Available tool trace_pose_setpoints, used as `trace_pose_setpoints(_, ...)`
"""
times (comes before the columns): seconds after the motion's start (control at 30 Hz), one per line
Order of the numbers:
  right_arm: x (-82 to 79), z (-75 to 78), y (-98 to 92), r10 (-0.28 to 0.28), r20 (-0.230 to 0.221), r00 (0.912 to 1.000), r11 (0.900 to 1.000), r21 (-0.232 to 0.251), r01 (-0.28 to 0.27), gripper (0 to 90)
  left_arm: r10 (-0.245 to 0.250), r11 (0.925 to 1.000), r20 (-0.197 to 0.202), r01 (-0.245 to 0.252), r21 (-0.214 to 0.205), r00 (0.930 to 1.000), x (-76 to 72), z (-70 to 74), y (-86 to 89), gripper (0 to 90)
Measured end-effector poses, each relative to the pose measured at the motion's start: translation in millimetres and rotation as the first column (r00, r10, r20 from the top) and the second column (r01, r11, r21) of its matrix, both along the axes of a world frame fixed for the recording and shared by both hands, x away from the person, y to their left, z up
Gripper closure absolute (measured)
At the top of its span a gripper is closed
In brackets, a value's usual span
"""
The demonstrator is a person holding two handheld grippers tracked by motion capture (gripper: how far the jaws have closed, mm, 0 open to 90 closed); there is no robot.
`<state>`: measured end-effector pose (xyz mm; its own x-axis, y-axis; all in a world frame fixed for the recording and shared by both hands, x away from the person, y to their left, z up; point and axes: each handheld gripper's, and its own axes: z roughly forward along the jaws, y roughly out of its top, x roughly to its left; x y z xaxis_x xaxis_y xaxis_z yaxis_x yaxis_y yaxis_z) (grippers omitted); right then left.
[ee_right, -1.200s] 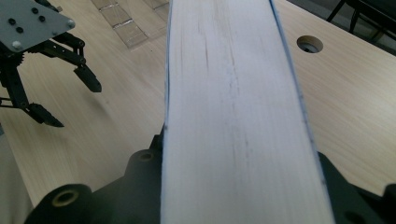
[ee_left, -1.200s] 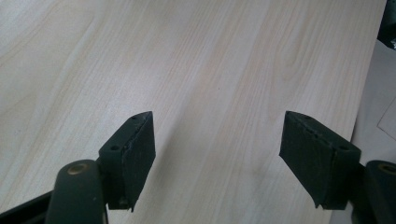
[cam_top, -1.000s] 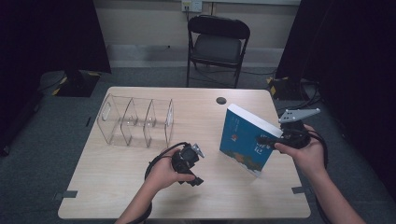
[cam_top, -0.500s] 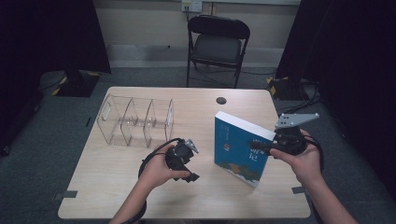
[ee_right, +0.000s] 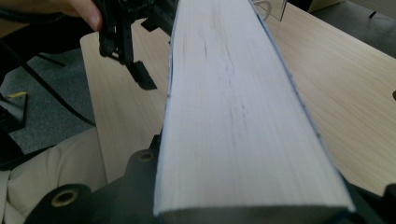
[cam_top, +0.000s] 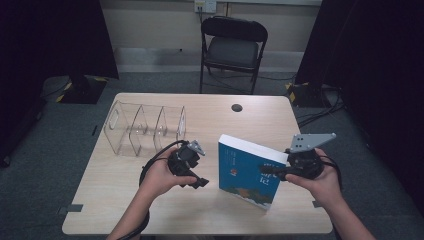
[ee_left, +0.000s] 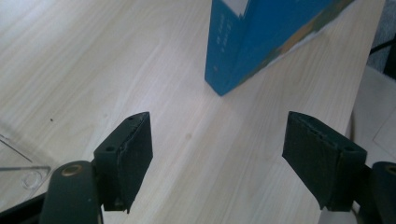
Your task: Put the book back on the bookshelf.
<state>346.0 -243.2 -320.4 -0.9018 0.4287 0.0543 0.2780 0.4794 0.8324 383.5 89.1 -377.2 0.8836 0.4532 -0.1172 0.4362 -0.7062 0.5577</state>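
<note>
One book [cam_top: 248, 170] stands at lower centre. One clear divider rack [cam_top: 145, 128] sits at centre left. One folding chair [cam_top: 232, 47] stands at top centre. Two grippers: left gripper [cam_top: 199, 182], right gripper [cam_top: 266, 170].

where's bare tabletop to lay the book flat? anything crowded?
Bare wood: the right half of the wooden table behind the thick blue paperback book, past the small dark round spot; also the near-left corner. Crowded: between the clear plastic divider rack, left gripper and book.
</note>
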Motion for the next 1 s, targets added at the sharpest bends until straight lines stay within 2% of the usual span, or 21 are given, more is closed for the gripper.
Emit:
trace_pose_setpoints(0.07,-1.7,-3.5,-5.4,0.004,0.002,1.0000,1.0000,0.006,-0.004,61.1,-0.022,0.9998,0.009,0.022,-0.005,0.9997,1.0,4.9,-4.6,23.4)
trace_pose_setpoints(0.17,-3.6,-7.2,-10.7,0.005,0.006,1.0000,0.9999,0.010,-0.005,61.0,-0.038,0.9992,0.047,0.037,0.019,0.9982,2.6,11.8,-11.5,24.1)
trace_pose_setpoints(0.23,-4.0,-9.6,-14.4,0.010,0.007,0.9999,0.9999,0.011,-0.010,61.0,-0.055,0.9984,0.052,0.055,0.010,0.9971,4.0,15.4,-14.3,25.8)
trace_pose_setpoints(0.27,-3.6,-10.2,-15.8,0.010,0.006,0.9999,0.9999,0.013,-0.010,61.0,-0.066,0.9978,0.068,0.066,0.002,0.9955,5.0,19.1,-17.4,25.8)
trace_pose_setpoints(0.3,-3.2,-11.0,-17.0,0.008,0.002,1.0000,0.9998,0.018,-0.009,60.9,-0.073,0.9973,0.072,0.073,0.008,0.9947,5.8,21.3,-18.6,25.8)
trace_pose_setpoints(0.4,-1.5,-11.4,-17.8,0.008,0.005,1.0000,0.9998,0.020,-0.008,60.8,-0.096,0.9953,0.070,0.095,0.016,0.9929,8.4,27.9,-22.7,26.0)
trace_pose_setpoints(0.47,-1.5,-11.4,-17.9,0.012,0.008,0.9999,0.9998,0.018,-0.012,60.8,-0.105,0.9945,0.064,0.105,0.004,0.9924,9.3,32.6,-25.5,26.8)
trace_pose_setpoints(0.7,-5.2,-12.1,-17.0,0.021,0.025,0.9995,0.9997,0.012,-0.021,60.6,-0.138,0.9904,0.068,0.136,0.026,0.9882,11.3,46.6,-38.6,26.7)
trace_pose_setpoints(1.0,-5.2,-13.3,-18.1,0.035,0.040,0.9986,0.9993,0.014,-0.035,59.9,-0.157,0.9872,0.086,0.153,0.045,0.9839,11.5,51.7,-47.9,26.8)
